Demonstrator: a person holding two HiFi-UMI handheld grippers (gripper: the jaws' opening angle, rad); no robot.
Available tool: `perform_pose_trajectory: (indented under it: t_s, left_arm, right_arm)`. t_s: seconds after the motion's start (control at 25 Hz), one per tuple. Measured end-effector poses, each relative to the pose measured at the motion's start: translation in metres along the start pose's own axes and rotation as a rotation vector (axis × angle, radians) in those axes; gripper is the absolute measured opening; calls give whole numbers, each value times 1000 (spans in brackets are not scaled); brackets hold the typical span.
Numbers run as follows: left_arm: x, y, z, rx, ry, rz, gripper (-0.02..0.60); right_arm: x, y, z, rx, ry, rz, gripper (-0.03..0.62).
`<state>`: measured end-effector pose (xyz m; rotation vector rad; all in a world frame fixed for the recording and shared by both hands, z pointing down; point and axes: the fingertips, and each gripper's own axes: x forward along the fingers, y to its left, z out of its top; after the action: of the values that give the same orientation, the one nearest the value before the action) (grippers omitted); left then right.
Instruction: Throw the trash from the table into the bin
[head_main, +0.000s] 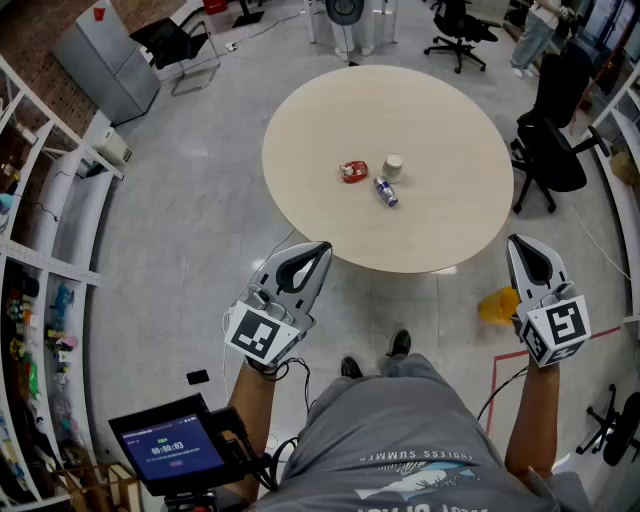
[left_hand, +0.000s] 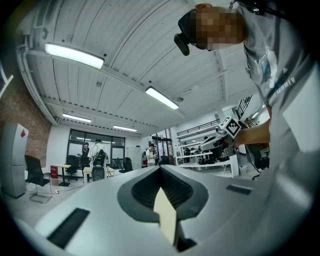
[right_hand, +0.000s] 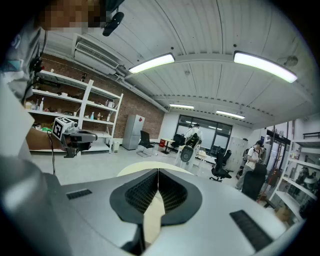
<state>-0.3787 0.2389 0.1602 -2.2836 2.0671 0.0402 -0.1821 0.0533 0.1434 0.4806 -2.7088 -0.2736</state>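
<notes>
On the round beige table lie a crumpled red wrapper, a small pale cup and a blue-and-white can, close together near the middle. A yellow bin stands on the floor under the table's near right edge. My left gripper hovers before the table's near edge, jaws together and empty; in the left gripper view it points level across the room. My right gripper hangs beside the table's right edge, just above the bin. In the right gripper view it is shut on nothing, with the table edge ahead.
Black office chairs stand right of the table and another behind it. A grey cabinet and white shelves line the left. A screen sits at my lower left. Red floor tape runs near the bin. People stand far off.
</notes>
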Motion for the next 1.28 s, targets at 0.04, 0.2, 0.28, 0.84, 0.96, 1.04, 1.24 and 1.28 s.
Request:
perform_pose_trajectory:
  t_s: [0.04,0.2,0.28,0.84,0.96,1.04,1.24,1.28]
  left_arm:
    - [4,2,1,-2,-15,-1,41]
    - [22,22,-9,-18,-29,11,41]
    - [32,41,-19,-21,-8,29,41]
    - [119,130,-131,-213,184,130,41]
    - [125,132,-150,-252,221,146,41]
    - [126,135,-159,-273,237,160,41]
    - [133,156,-185,-296,261,185,41]
    - [132,159,-189,-297,266,188,41]
  right_arm:
    - [11,0,-1,1,6,18,6]
    - [70,-2,-8,17,29,95,6]
    - [111,-1,-13,29,36,143,6]
    - [390,22,-156,148,315,411,108]
    - [413,28,-192,161,397,426,152]
    - [424,31,-214,163,450,432,195]
    - [461,45,-260,137,549,454,212]
    - [466,47,-268,130,567,454,212]
